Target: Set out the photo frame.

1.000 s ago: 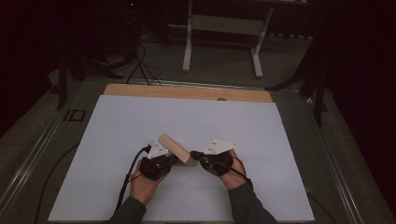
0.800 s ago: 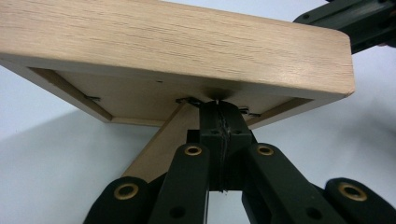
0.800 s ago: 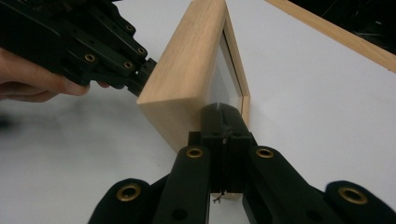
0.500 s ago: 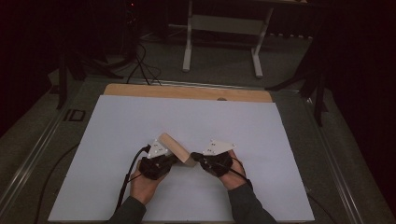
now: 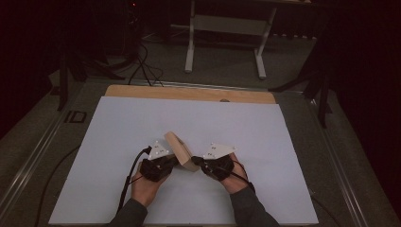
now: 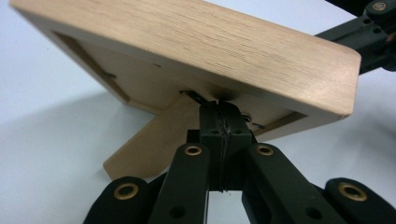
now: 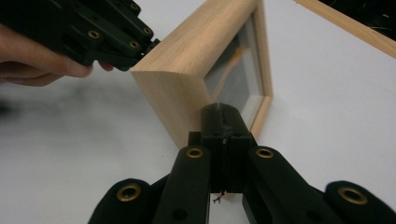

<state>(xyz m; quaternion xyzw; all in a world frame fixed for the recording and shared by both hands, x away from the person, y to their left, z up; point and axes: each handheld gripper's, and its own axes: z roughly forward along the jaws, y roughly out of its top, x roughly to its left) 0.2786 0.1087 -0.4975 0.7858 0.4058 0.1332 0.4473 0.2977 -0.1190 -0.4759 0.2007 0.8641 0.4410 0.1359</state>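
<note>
A light wooden picture frame (image 5: 181, 150) stands tilted on the white table top (image 5: 283, 142), propped on its back leg (image 6: 149, 140). My left gripper (image 5: 175, 161) is shut, its tips (image 6: 219, 106) pressed together against the frame's back (image 6: 140, 70), by a small dark clip where the leg joins. My right gripper (image 5: 195, 162) is also shut, its tips (image 7: 219, 111) right at the frame's near lower corner (image 7: 177, 102) on the glass side. Nothing shows between either pair of jaws. The left gripper (image 7: 142, 46) touches the frame's top back edge. The right gripper (image 6: 369, 28) shows beyond the frame.
A wooden strip (image 5: 189, 93) borders the far side of the table. Black cables (image 5: 130, 177) trail from the left gripper towards the person. A white metal stand (image 5: 224, 28) and more cables (image 5: 142, 61) are on the floor behind the table.
</note>
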